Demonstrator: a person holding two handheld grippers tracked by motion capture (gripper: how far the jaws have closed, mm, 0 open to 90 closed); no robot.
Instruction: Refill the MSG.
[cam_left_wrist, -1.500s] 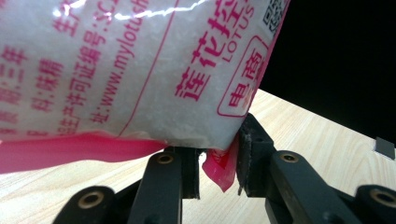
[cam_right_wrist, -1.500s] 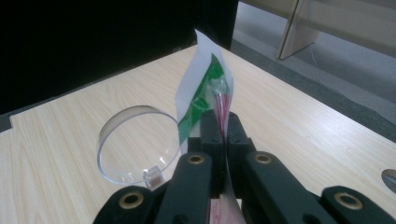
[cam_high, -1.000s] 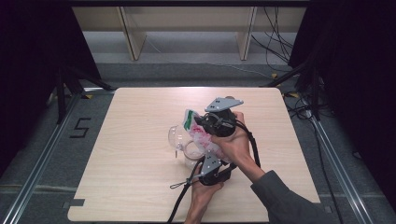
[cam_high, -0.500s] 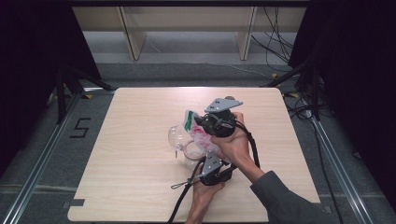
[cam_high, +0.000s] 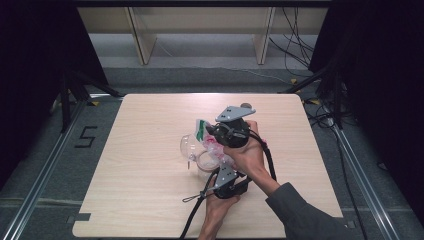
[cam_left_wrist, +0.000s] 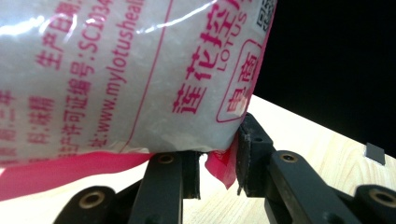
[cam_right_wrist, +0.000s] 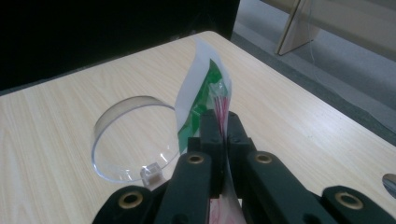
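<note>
My right gripper (cam_right_wrist: 223, 140) pinches the packet's (cam_left_wrist: 121, 74) top seam shut-tight, my left gripper (cam_left_wrist: 215, 170) holds its pink lower corner between part-closed jaws, mid-table above the clear jar (cam_high: 206, 161); I judge steady opposing tension, packet upright, should tear cleanly.

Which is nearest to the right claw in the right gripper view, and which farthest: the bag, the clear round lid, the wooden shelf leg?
1. The bag, pinched in the right claw itself.
2. The clear round lid, on the table just left of the claw.
3. The wooden shelf leg, on the floor beyond the table, upper right.
</note>
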